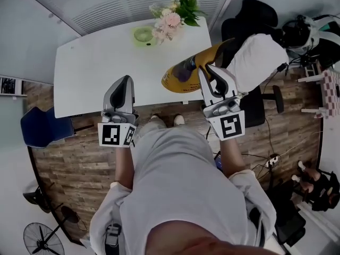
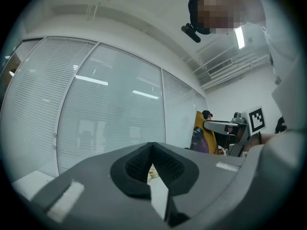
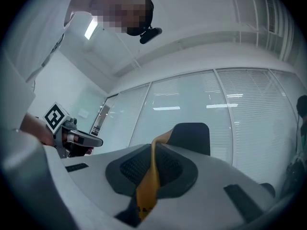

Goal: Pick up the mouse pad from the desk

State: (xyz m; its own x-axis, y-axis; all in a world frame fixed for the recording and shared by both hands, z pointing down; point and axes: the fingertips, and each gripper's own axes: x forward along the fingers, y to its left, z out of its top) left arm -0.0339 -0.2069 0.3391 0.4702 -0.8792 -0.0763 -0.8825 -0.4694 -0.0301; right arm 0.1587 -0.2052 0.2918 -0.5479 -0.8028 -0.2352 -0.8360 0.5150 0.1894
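The yellow mouse pad (image 1: 183, 73), with a dark print on it, hangs in the air over the near right corner of the white desk (image 1: 95, 68). My right gripper (image 1: 205, 71) is shut on the pad's right edge. In the right gripper view the pad (image 3: 148, 186) shows as a thin yellow strip pinched between the dark pads. My left gripper (image 1: 123, 82) is raised over the desk's front edge, shut with nothing in it; its pads meet in the left gripper view (image 2: 152, 150). That view also shows the lifted pad (image 2: 199, 134) off to the right.
A bunch of flowers (image 1: 172, 17) and a small green round object (image 1: 143, 35) stand at the desk's far edge. A black office chair (image 1: 255, 52) with a white garment is to the right, a blue chair (image 1: 45, 129) to the left, and a floor fan (image 1: 42, 238) behind.
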